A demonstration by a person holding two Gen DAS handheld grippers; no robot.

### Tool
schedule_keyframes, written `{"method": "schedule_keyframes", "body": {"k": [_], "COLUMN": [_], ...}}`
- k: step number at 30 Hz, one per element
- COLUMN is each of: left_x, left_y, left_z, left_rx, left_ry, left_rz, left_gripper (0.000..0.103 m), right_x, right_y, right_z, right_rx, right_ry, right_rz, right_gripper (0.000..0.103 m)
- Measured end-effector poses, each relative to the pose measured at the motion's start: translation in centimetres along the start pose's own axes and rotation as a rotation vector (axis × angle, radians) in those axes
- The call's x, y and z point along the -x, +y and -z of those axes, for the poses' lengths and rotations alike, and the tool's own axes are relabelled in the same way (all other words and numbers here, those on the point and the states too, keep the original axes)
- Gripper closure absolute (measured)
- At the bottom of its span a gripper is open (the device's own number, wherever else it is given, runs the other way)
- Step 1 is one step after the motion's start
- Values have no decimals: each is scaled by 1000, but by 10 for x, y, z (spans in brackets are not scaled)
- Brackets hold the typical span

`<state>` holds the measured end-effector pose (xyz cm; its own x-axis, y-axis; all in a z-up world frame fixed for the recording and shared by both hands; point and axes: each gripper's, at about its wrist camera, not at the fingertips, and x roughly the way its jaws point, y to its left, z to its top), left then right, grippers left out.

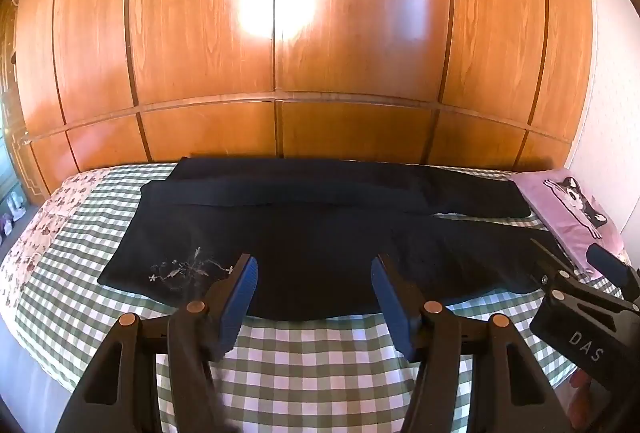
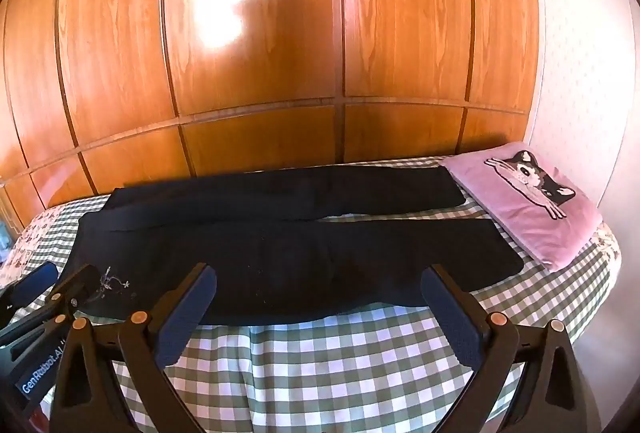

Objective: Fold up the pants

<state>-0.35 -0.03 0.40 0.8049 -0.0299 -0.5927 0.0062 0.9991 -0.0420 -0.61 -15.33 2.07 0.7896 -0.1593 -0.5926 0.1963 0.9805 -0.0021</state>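
Observation:
Dark navy pants (image 1: 320,233) lie spread flat on the bed, waist at the left, both legs running right; they also show in the right wrist view (image 2: 280,253). A small floral embroidery (image 1: 188,269) marks the near left corner. My left gripper (image 1: 314,269) is open and empty, held just above the pants' near edge. My right gripper (image 2: 320,277) is open and empty, over the near leg's edge. Each gripper appears in the other's view: the right one at the right edge (image 1: 580,273), the left one at the left edge (image 2: 56,293).
The bed has a green-and-white checked cover (image 2: 340,361). A pink pillow with a cat picture (image 2: 528,201) lies at the right end, by the leg cuffs. A wooden wardrobe (image 1: 280,33) stands behind the bed. A white wall (image 2: 580,73) is on the right.

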Motion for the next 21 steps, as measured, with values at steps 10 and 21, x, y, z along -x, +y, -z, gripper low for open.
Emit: {"method": "schedule_keyframes", "body": {"k": [10, 21], "left_x": [-4, -7], "left_y": [3, 1], "left_z": [1, 2], "left_rx": [10, 2], "left_ry": [11, 10], "left_rz": [-12, -14], "left_gripper": [43, 43], "right_x": [0, -3], "right_y": [-2, -2], "right_z": [1, 1], "right_rx": [5, 3], "right_ry": [3, 12], "right_rz": [-7, -9], "right_gripper": [0, 0]}}
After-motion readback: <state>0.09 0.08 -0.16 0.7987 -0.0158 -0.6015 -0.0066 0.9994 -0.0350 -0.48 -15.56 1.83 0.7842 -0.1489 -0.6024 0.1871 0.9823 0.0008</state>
